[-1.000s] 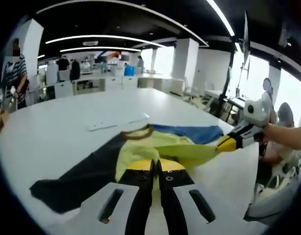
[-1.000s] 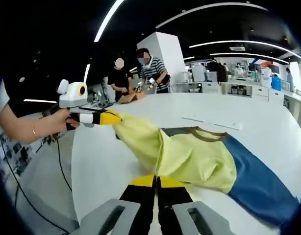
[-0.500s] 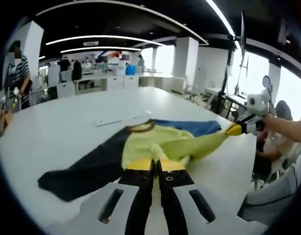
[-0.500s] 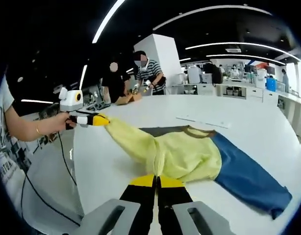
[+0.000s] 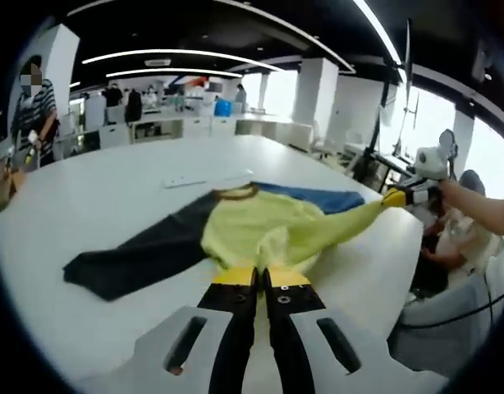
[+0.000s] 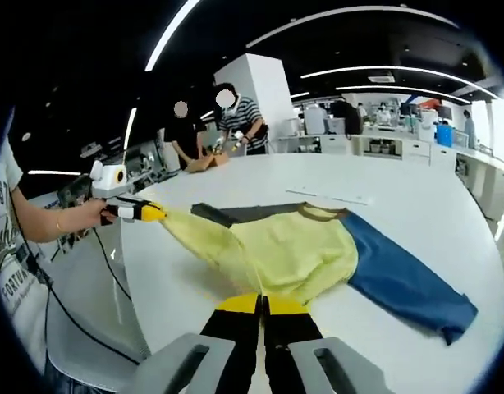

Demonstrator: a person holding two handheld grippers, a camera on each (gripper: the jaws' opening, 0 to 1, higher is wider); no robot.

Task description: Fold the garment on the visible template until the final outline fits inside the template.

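Between both clenched tongs, left gripper (image 6: pixel 147 213) and right gripper (image 5: pixel 396 198), the sweater's (image 6: pixel 301 246) yellow hem has stretched wider, flattening it for folding.

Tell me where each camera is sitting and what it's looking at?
Left gripper view: rides the left gripper, looking across the white table at the sweater; the right gripper and a hand show.
Right gripper view: rides the right gripper, facing the sweater's blue sleeve; the left gripper and an arm show.
Both share the sweater and table.
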